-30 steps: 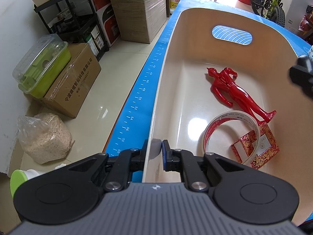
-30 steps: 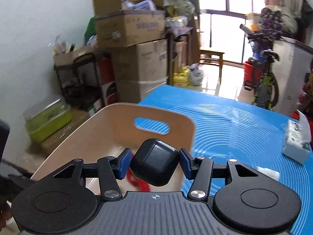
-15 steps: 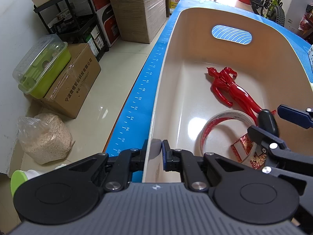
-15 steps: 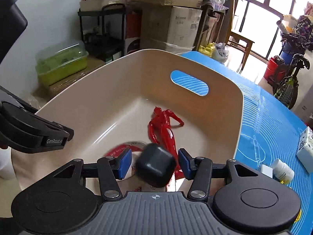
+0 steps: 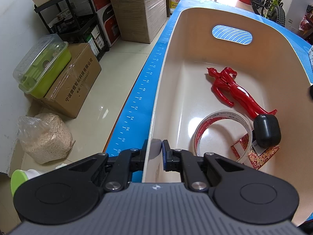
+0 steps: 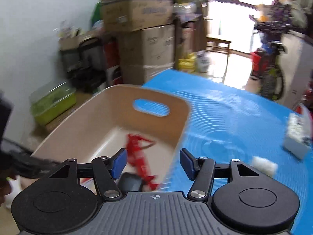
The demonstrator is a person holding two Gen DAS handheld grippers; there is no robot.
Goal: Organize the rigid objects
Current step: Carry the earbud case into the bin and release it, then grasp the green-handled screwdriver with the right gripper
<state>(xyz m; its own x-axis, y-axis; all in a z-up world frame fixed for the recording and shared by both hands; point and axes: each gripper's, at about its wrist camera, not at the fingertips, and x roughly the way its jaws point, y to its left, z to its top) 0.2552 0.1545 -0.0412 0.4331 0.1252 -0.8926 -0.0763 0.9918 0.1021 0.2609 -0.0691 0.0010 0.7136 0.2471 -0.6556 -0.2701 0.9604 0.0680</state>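
My left gripper [image 5: 154, 150] is shut on the near rim of the beige bin [image 5: 168, 62], which stands on the blue mat [image 6: 225, 117]. Inside the bin lie a red toy figure [image 5: 230, 90], a tape roll [image 5: 225, 114] and a black rounded case [image 5: 267, 131] that rests on a red-and-gold packet [image 5: 260, 156]. My right gripper [image 6: 153, 163] hangs over the bin's right rim [image 6: 182, 129]. Its jaws are opening and nothing is between them. Below its left finger, the right wrist view shows the black case [image 6: 130, 182] and the red figure [image 6: 137, 152].
A small white bottle [image 6: 264, 165] and a white box [image 6: 297, 137] lie on the mat to the right of the bin. Beside the table's left edge, cardboard boxes [image 5: 72, 82], a green lidded container [image 5: 43, 66] and a bag of grain [image 5: 45, 137] stand on the floor.
My right gripper carried the black case over the bin and let it go. The case now lies beside the tape roll, and the gripper has drawn back out of the bin. The left gripper kept still.
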